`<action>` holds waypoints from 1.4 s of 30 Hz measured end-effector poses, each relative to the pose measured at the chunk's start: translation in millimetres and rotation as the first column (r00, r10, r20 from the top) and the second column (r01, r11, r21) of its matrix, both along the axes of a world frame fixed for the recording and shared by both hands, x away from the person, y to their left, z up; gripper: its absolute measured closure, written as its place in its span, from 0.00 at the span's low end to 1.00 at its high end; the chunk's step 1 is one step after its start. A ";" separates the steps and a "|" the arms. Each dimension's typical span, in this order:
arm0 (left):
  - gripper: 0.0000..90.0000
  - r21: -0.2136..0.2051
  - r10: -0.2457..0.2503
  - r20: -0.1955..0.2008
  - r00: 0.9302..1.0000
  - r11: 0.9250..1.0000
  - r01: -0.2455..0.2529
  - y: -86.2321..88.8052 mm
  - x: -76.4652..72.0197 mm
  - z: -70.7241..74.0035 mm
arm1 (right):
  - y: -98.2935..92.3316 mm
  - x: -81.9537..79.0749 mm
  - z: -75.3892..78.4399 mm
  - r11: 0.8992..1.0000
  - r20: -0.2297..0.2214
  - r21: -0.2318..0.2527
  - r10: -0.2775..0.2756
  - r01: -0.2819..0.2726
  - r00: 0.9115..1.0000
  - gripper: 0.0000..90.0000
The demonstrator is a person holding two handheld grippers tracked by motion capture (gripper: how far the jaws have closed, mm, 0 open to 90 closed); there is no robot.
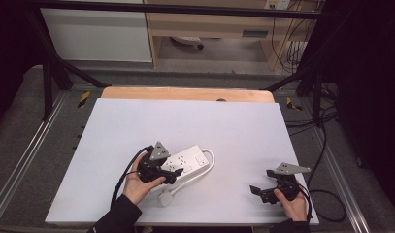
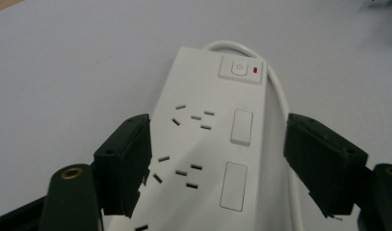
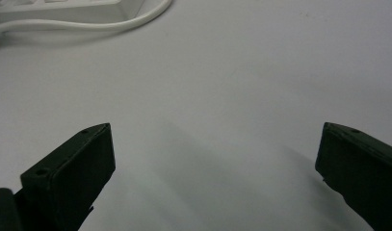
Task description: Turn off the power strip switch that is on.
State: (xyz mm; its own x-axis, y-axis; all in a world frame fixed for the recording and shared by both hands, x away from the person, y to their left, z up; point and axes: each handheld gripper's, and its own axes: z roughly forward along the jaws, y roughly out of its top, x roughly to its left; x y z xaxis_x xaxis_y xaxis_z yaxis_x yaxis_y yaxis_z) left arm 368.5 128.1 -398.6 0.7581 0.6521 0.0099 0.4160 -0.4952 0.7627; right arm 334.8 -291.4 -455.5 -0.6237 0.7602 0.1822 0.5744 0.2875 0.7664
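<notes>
Left tool [image 2: 217,163] is held spread wide over the near end of the power strip [image 2: 208,144]; jaws straddle the body on both sides, no contact seen, nothing gripped. In the high view the left tool [image 1: 172,175] sits over the strip's near half, left hand [image 1: 139,187] behind it. Judged as pre-grasp: tool positioned, closure not yet made, any lift or shift of the strip left to do.

Right tool [image 3: 215,178] is also spread, nothing between the jaws, bare table surface below it. It is parked at the near right of the table [image 1: 234,126], well apart from the strip, right tool [image 1: 263,190] in the right hand [image 1: 293,204].

Power strip [image 1: 188,162] lies flat on the white table, left of centre, switch end pointed away from the person. Its white cord [image 2: 280,103] is looped round the far end and runs along one side, just inside the jaw on that side; it could be caught on closing. Plug [image 1: 165,198] lies near the left hand. Nothing else is seen on the tabletop to obstruct.
</notes>
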 end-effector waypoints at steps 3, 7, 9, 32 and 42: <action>0.33 -0.003 -0.001 -0.004 1.000 1.000 0.001 -2.0 0.5 -0.7 | -0.1 0.2 -0.1 1.000 0.003 -0.001 0.001 -0.001 1.000 0.01; 0.38 -0.007 -0.002 -0.009 1.000 1.000 0.002 -4.3 1.6 -2.0 | 0.1 0.0 0.0 1.000 -0.001 0.000 0.001 -0.001 1.000 0.01; 0.40 -0.009 -0.002 -0.012 1.000 1.000 0.002 -5.2 2.2 -2.6 | 0.0 0.1 -0.1 1.000 0.000 -0.001 0.001 -0.001 1.000 0.01; 0.70 -0.013 -0.018 -0.042 0.999 1.000 0.017 -16.5 5.3 -8.5 | 0.3 0.3 -0.4 1.000 0.001 0.000 0.004 -0.004 1.000 0.01; 0.79 -0.010 -0.016 -0.052 0.999 1.000 0.016 -20.4 7.5 -11.7 | 0.3 0.4 -0.4 1.000 0.000 0.001 0.003 -0.003 1.000 0.01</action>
State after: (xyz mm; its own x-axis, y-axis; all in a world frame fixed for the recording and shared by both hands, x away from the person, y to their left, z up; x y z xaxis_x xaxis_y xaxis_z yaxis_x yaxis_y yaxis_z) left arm 376.0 107.6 -410.3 0.7677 0.6398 -0.0363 0.4476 -0.4947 0.7449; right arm 335.2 -291.1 -455.9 -0.6261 0.7580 0.1828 0.5736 0.2890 0.7665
